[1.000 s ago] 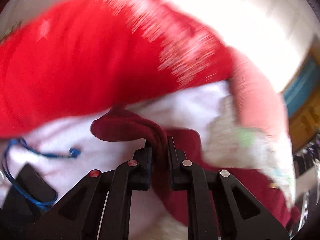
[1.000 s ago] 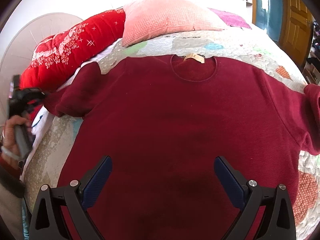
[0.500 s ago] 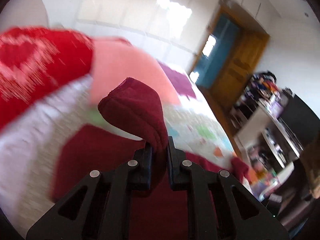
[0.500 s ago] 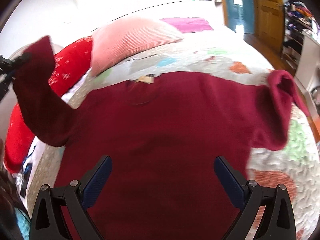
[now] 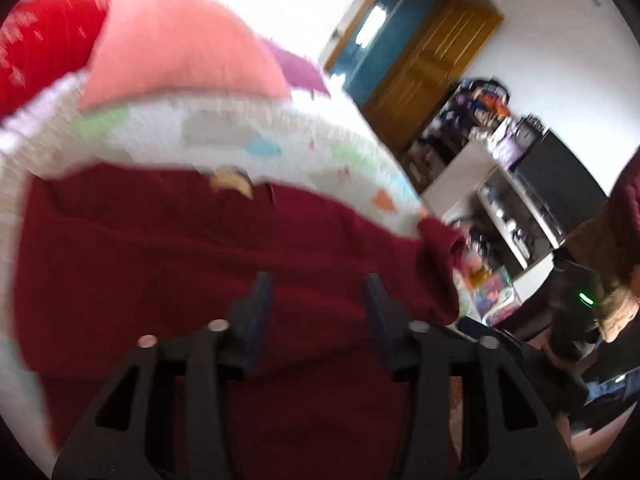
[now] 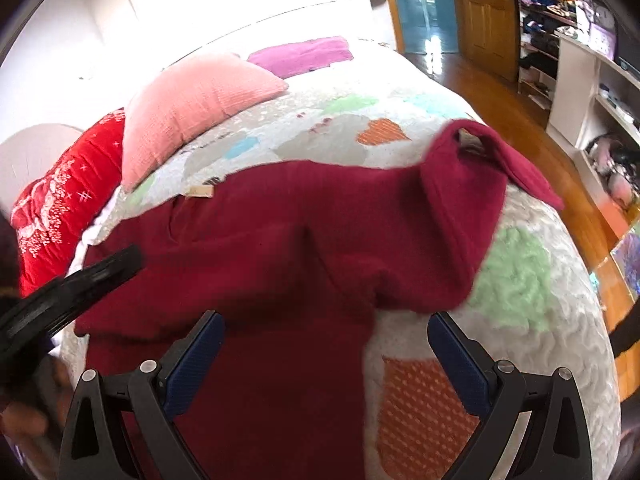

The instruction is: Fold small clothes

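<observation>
Maroon sweater [image 6: 280,248] lies flat on the bed [image 6: 520,280], left gripper [image 5: 316,300] and right gripper [image 6: 324,344] both released above it; soft, floppy knit, best pinched at cuff or hem.

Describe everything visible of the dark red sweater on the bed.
The dark red sweater is a soft, fleecy-looking knit lying on the patchwork quilt, round neckline toward the pillows, a tan label at the collar. One sleeve is folded across the chest, leaving a ridge down the middle; the other sleeve lies rumpled at the bed's far edge, cuff flipped up. Neither the left gripper nor the right gripper holds it; both hover open above.
</observation>
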